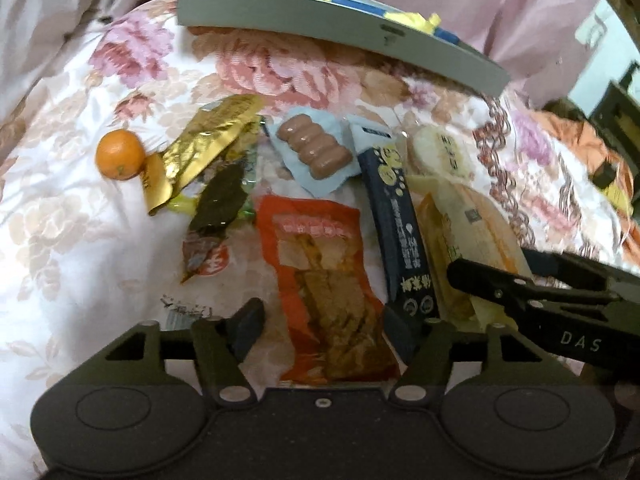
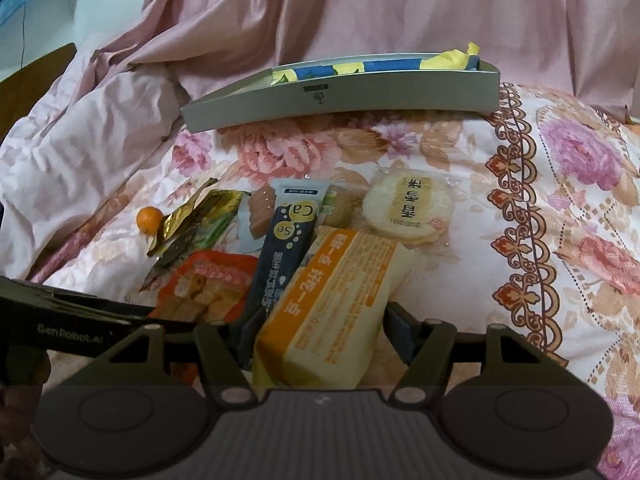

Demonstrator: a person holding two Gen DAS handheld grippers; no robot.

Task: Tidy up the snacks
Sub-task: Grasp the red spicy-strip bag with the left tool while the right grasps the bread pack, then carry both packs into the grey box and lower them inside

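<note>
Gripping the orange-and-yellow packet (image 2: 332, 304), right gripper (image 2: 320, 340); left gripper (image 1: 324, 320) released astride orange pouch (image 1: 324, 280); round cracker's (image 2: 408, 212) label legible only right-wrist.

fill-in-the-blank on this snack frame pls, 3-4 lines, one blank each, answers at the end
1. The round fruit at the left end of the snack pile is coloured ____.
2. The right claw straddles the yellow-and-orange ____.
3. The orange pouch lies between the fingers of the ____ claw.
4. The grey tray behind the pile rests on the floral ____.

Missing words: orange; packet; left; quilt
</note>
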